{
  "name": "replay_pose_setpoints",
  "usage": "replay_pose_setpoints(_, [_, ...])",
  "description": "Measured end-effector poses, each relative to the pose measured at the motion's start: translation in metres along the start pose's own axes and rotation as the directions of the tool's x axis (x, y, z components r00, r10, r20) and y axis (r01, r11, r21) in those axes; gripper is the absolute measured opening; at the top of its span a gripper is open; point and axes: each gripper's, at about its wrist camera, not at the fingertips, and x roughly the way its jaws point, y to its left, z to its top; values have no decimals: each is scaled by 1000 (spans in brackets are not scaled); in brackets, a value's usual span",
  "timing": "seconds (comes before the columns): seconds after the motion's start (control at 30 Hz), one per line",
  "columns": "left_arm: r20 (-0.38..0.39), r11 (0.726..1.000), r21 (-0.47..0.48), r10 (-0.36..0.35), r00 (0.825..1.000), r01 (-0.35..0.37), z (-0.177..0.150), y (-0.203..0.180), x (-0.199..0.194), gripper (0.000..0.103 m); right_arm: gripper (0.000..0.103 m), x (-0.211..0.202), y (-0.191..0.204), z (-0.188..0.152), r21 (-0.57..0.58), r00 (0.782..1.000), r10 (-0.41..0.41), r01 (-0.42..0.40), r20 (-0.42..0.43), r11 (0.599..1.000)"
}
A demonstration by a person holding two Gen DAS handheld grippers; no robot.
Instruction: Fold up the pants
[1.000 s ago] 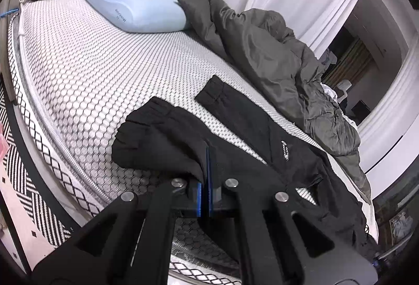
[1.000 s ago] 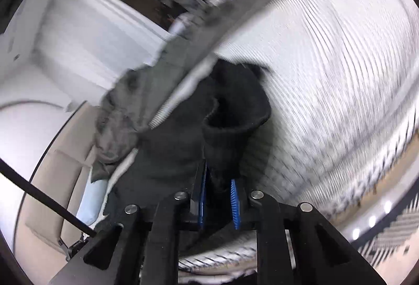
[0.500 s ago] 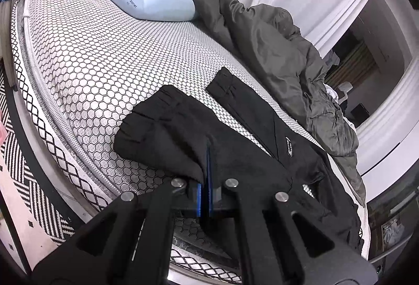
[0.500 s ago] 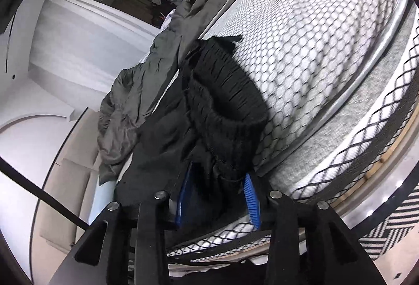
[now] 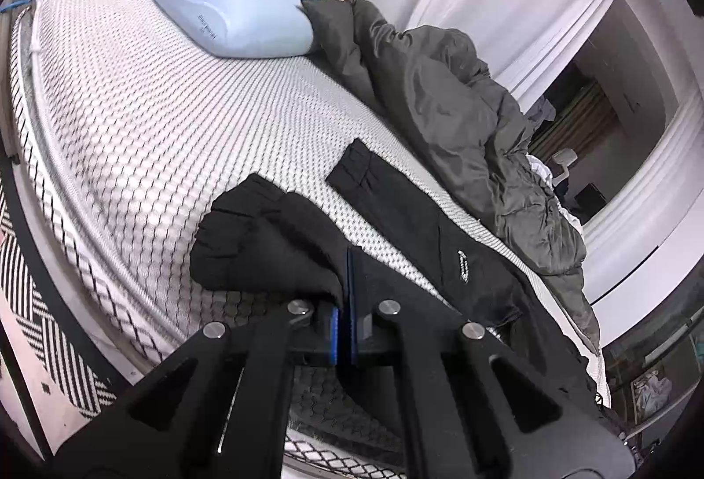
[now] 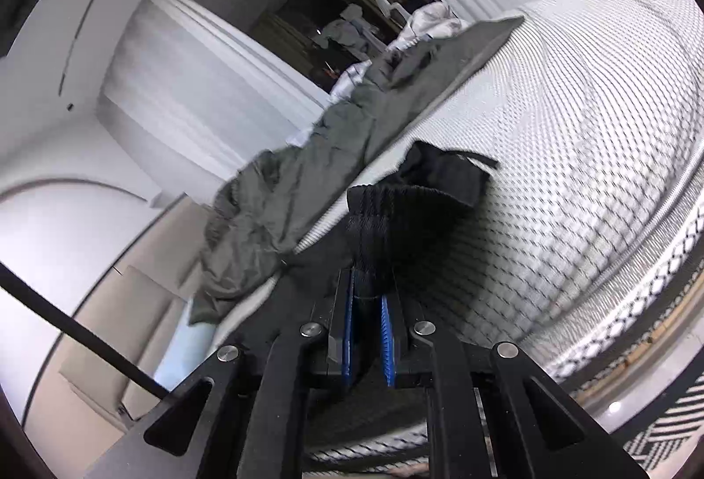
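Observation:
Black pants (image 5: pixel 418 223) lie across the hexagon-patterned mattress (image 5: pixel 154 118), one leg stretched toward the grey duvet. The other leg is bunched near the bed edge with its cuff (image 5: pixel 246 232) turned back. My left gripper (image 5: pixel 347 259) is shut on that near leg's fabric, which drapes over its tips. In the right wrist view the ribbed waistband (image 6: pixel 396 206) rises from my right gripper (image 6: pixel 367 276). Its jaws are closing, with the black cloth pinched between the blue pads (image 6: pixel 387 329).
A pale blue pillow (image 5: pixel 220 8) rests against the beige headboard. A crumpled grey duvet (image 5: pixel 449 118) runs along the far side of the bed, also the duvet (image 6: pixel 308 188) in the right view. A black-and-white rug (image 5: pixel 26 303) lies on the floor by the bed edge.
The right gripper stood wide around the waistband half a second ago and has now closed on it and lifted it. The left gripper keeps its grip on the leg.

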Motion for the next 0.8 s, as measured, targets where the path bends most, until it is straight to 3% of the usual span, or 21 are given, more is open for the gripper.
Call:
replay_pose_setpoints(0.23, [-6, 999, 38, -23, 1000, 23, 61, -36, 32, 1, 9, 31, 44, 46, -82, 998, 4, 1, 69, 997])
replay_pose_setpoints(0.43, [-63, 1000, 16, -17, 998, 18, 128, -80, 110, 1, 9, 136, 79, 117, -111, 996, -56, 63, 68, 992])
replay_pose_setpoints(0.53, [-90, 1000, 27, 6, 996, -4, 162, -105, 170, 3, 9, 204, 86, 151, -138, 991, -119, 127, 63, 982])
replay_pose_setpoints(0.57, [-109, 997, 53, 55, 993, -49, 170, -112, 191, 12, 10, 224, 87, 159, -153, 988, -143, 152, 64, 976])
replay_pose_setpoints(0.63, [-155, 985, 84, 163, 974, -151, 178, -123, 227, 32, 14, 277, 90, 175, -204, 963, -270, 269, 21, 941])
replay_pose_setpoints(0.7, [-160, 985, 72, 165, 973, -155, 175, -125, 237, 49, 19, 317, 86, 175, -272, 912, -409, 386, -32, 882])
replay_pose_setpoints(0.73, [-150, 987, 76, 155, 977, -145, 171, -127, 235, 77, 22, 323, 86, 170, -282, 902, -431, 404, -37, 870])
replay_pose_setpoints(0.77, [-124, 982, 101, 174, 977, -161, 167, -130, 230, 100, 46, 323, 84, 163, -282, 900, -434, 406, -42, 869])
replay_pose_setpoints(0.8, [-82, 972, 136, 204, 976, -192, 161, -133, 223, 102, 72, 318, 87, 154, -294, 904, -427, 402, -24, 867])
